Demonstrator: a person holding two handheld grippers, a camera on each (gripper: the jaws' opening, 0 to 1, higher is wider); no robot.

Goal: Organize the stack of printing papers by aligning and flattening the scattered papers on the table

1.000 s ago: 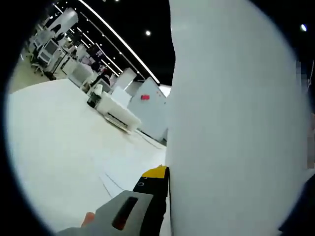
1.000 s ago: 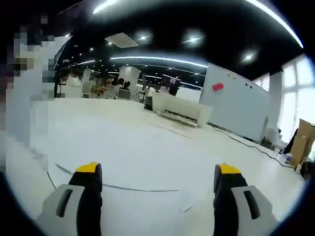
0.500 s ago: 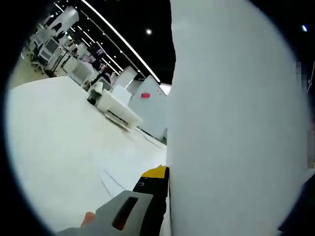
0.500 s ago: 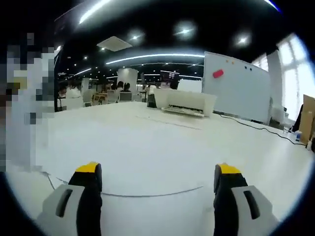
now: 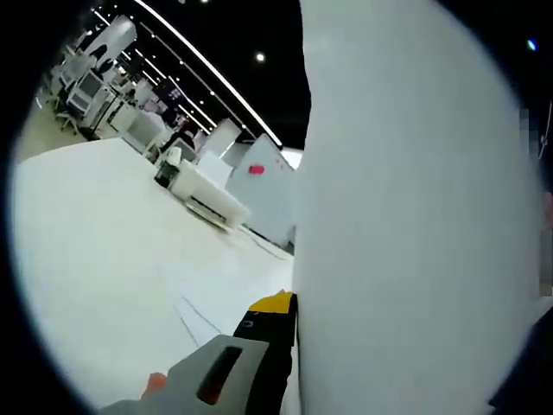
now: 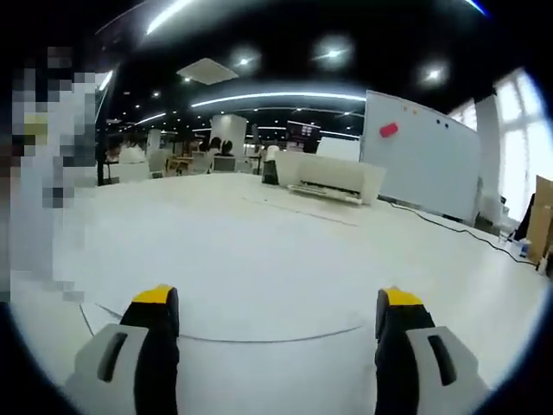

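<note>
Left gripper view showed the left gripper [image 5: 289, 346] clamped on upright papers [image 5: 415, 216]; the right gripper [image 6: 276, 324] (jaws wide apart, holding nothing) hovered over the table [image 6: 276, 259].

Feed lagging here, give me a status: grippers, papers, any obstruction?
Left gripper shut on lifted white paper sheets. Right gripper open, empty, over a flat white sheet. White printer far across the white table; nothing blocking.

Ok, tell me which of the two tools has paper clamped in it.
The left tool: a sheet of paper stands pinched against its yellow-tipped jaw. The right tool is spread open over the table.
</note>
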